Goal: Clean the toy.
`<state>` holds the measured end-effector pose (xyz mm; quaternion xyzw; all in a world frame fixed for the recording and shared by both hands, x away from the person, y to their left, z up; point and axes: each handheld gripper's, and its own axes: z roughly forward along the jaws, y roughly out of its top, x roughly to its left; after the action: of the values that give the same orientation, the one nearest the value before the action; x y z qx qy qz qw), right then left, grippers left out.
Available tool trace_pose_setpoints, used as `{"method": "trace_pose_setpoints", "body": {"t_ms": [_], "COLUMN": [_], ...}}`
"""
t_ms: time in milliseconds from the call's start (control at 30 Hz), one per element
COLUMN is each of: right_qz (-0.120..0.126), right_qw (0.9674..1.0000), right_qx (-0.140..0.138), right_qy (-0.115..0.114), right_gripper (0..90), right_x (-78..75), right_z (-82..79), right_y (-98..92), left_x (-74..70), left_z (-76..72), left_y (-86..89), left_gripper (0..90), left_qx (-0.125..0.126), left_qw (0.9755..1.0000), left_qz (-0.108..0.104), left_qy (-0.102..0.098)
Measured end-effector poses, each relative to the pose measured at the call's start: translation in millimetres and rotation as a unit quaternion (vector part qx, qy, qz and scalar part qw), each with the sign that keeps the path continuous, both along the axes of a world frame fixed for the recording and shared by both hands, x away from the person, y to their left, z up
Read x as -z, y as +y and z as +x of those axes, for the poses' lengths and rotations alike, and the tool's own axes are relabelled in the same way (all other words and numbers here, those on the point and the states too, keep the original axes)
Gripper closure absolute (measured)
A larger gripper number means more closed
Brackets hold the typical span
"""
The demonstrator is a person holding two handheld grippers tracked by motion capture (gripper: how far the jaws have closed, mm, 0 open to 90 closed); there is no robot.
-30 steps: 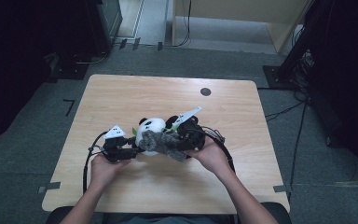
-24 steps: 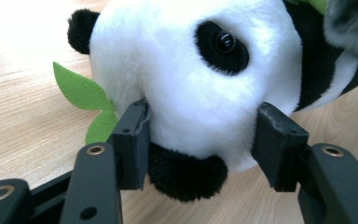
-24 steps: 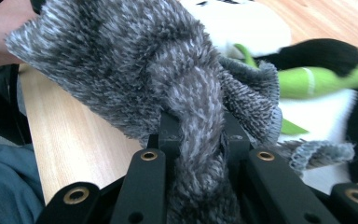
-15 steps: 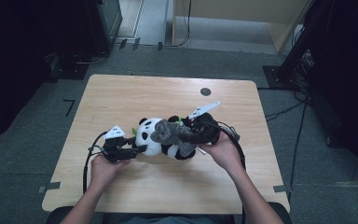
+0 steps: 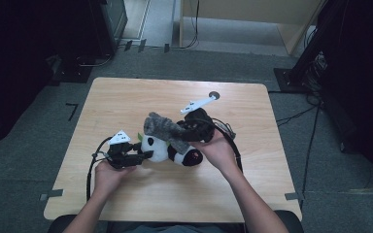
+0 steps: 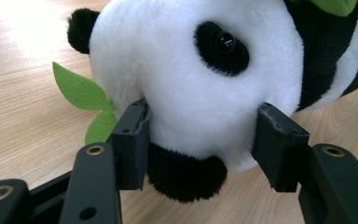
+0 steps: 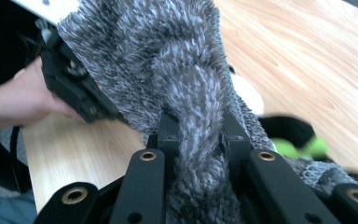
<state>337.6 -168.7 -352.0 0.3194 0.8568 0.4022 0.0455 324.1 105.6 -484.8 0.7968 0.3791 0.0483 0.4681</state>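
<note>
Grey fuzzy cloth [image 7: 186,70] pinched, panda's head [image 6: 200,88] clamped

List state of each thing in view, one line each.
Panda plush: lying on the table, head clamped.
Grey fuzzy cloth: pinched, lifted off the panda.
Left gripper: shut on the panda's head.
Right gripper: shut on the cloth.

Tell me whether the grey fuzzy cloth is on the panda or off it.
Mostly off: the right gripper holds the grey fuzzy cloth lifted above the panda.
</note>
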Motion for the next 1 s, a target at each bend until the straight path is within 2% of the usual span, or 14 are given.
{"method": "trace_pose_setpoints", "body": {"t_ms": [133,233,333,500,600,833,1000], "right_qz": [-0.004,-0.006,-0.016,-0.048,-0.048,-0.045,-0.047], "right_qw": [0.9999,0.9999,0.9998,0.9988,0.9986,0.9983,0.9977], "right_qx": [-0.008,-0.009,-0.01,-0.009,-0.018,-0.029,-0.041], "right_qy": [-0.013,-0.012,-0.006,0.01,0.013,0.021,0.028], "right_gripper": [75.6,75.6,75.6,75.5,75.6,75.8,76.0], "right_x": [-4.2,-0.5,8.5,30.5,39.3,41.3,43.6], "right_z": [7.7,16.6,23.9,30.3,28.8,20.0,12.7], "right_y": [22.8,37.6,50.5,64.9,66.0,54.9,45.5], "left_x": [-0.1,0.0,0.2,0.1,0.2,1.2,1.4], "left_z": [-0.1,-0.3,-0.2,-0.2,-0.4,0.5,0.0], "left_y": [0.0,-0.3,-0.3,0.0,0.0,1.9,1.1], "left_gripper": [42.8,42.8,42.8,42.7,42.6,42.5,42.6], "left_qx": [0.001,0.0,0.0,0.0,0.002,0.004,0.005], "left_qw": [1.0,1.0,1.0,1.0,1.0,0.9999,1.0], "left_qz": [0.002,0.001,-0.001,0.001,0.003,-0.008,-0.007], "left_qy": [-0.002,-0.001,-0.003,-0.002,-0.002,0.005,0.003]}}
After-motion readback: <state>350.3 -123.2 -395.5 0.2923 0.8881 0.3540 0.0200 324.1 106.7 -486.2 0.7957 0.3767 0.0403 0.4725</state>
